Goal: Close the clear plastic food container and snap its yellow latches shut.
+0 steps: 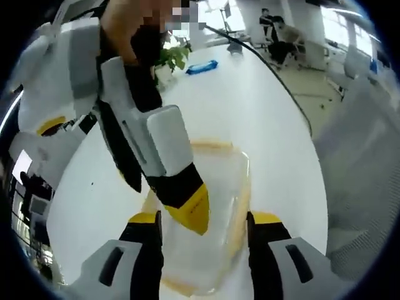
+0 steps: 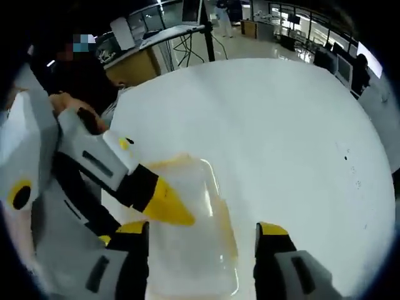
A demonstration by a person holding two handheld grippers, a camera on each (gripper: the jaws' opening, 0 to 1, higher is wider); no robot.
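The clear plastic container [image 1: 226, 182] with yellow trim lies on the white table [image 1: 256, 106]. It sits between the spread jaws of my left gripper [image 1: 205, 220], which is open and straddles it. From the upper left, the right gripper's yellow fingertip [image 1: 190, 209] presses down onto the container top. In the right gripper view, the container [image 2: 201, 187] sits low in the middle, ahead of my open right gripper [image 2: 200, 230]. The left gripper's yellow fingertip [image 2: 167, 206] comes in from the left and rests over the container's edge. The latches cannot be made out.
A potted green plant [image 1: 174, 56] and a blue packet [image 1: 201, 67] sit at the table's far side. A dark cable [image 1: 275, 75] runs along the table edge. A person's hand [image 2: 72, 103] holds the left gripper. Bare tabletop [image 2: 275, 119] spreads beyond the container.
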